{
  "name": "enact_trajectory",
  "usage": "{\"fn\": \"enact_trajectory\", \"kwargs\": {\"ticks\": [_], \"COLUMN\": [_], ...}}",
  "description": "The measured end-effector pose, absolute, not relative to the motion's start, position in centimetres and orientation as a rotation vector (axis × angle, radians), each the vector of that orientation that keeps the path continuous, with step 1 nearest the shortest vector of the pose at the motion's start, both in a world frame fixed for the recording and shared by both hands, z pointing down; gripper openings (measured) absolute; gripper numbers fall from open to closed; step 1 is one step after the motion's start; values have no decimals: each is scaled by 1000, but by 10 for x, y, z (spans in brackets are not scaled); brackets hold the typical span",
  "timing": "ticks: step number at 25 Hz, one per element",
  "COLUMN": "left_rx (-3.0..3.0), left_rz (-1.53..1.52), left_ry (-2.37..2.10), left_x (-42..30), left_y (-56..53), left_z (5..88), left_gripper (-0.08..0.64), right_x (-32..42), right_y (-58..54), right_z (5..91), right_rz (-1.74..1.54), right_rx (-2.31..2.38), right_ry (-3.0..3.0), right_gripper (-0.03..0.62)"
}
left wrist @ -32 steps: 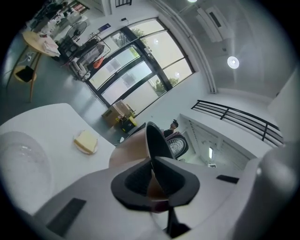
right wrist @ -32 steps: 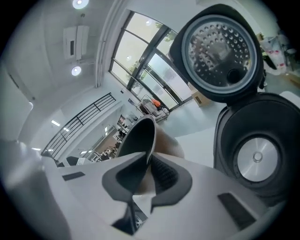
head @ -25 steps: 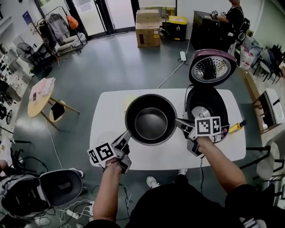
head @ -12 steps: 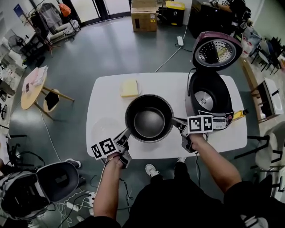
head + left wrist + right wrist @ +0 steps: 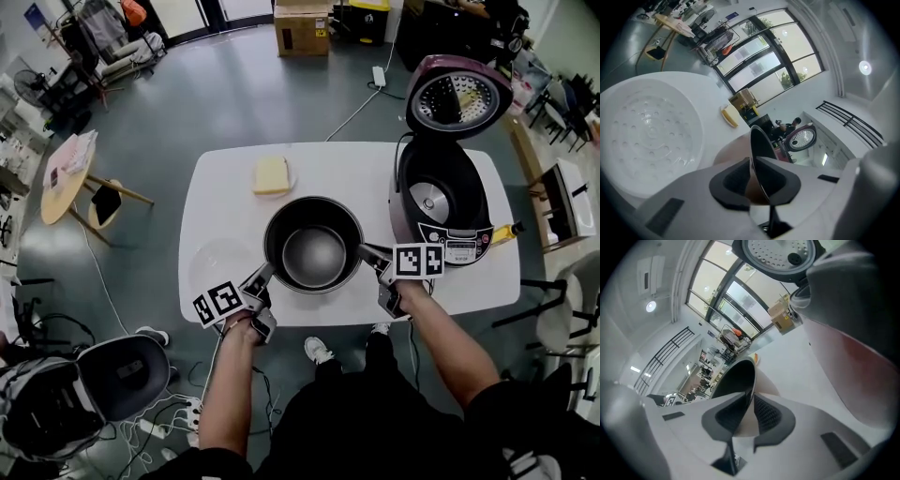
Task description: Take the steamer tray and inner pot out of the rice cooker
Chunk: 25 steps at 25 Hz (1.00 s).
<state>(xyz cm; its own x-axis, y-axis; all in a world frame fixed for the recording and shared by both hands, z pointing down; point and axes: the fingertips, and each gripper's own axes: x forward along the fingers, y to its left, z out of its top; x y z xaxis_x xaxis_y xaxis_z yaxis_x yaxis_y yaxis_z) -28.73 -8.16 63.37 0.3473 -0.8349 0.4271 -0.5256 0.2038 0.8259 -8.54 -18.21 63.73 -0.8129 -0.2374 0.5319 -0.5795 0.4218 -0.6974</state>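
The left gripper (image 5: 262, 275) is clamped on the near-left rim of the inner pot (image 5: 312, 246); its own view shows the thin metal edge pinched between the two dark ribbed pads. The right gripper (image 5: 364, 251) is clamped the same way on the near-right rim, with the edge standing upright between its pads. Both point forward and somewhat down, angled in towards each other. The person's bare forearms reach up from the bottom of the head view. The left hand (image 5: 244, 323) and right hand (image 5: 405, 292) sit just behind the marker cubes, which cover most of them. The pot is out of the rice cooker (image 5: 441, 202). It sits over the middle of the white desk (image 5: 328, 159), just left of the cooker. From here I cannot tell whether its base rests on the top or hangs just above it. It is a round, deep bowl, dark and smooth inside, with a paler, brownish outer wall in the gripper views. The steamer tray (image 5: 647, 131) lies on the desk to the pot's left. It is a shallow dish of clear plastic dotted with holes, and so pale that it almost vanishes against the desk from overhead. The cooker is maroon and its hollow is dark. Its lid (image 5: 457, 98) is thrown back, showing a perforated metal plate. A pale yellow block (image 5: 271, 174) lies beyond the pot.
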Motion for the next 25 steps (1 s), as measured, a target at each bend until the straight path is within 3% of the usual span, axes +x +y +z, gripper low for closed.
{"fn": "enact_trajectory", "kwargs": {"ticks": [5, 9, 14, 18, 25], "left_rx": [1480, 1639, 1866, 1956, 2080], "left_rz": [-303, -217, -66, -14, 124], "left_ry": [-1435, -1630, -1866, -2051, -2192], "left_x": [-298, -306, -291, -278, -249], "left_y": [-67, -67, -68, -68, -70], "left_z": [611, 553, 476, 430, 394], "left_gripper": [243, 282, 259, 166, -2], "right_x": [-71, -64, -60, -59, -52], "right_y": [-181, -177, -170, -159, -141], "right_z": [611, 555, 466, 410, 363], "right_rz": [1116, 944, 496, 158, -195], "right_rx": [821, 861, 944, 993, 1057], "right_ry": [-2416, -2551, -2746, -2832, -2837], "right_gripper": [110, 130, 130, 126, 0]}}
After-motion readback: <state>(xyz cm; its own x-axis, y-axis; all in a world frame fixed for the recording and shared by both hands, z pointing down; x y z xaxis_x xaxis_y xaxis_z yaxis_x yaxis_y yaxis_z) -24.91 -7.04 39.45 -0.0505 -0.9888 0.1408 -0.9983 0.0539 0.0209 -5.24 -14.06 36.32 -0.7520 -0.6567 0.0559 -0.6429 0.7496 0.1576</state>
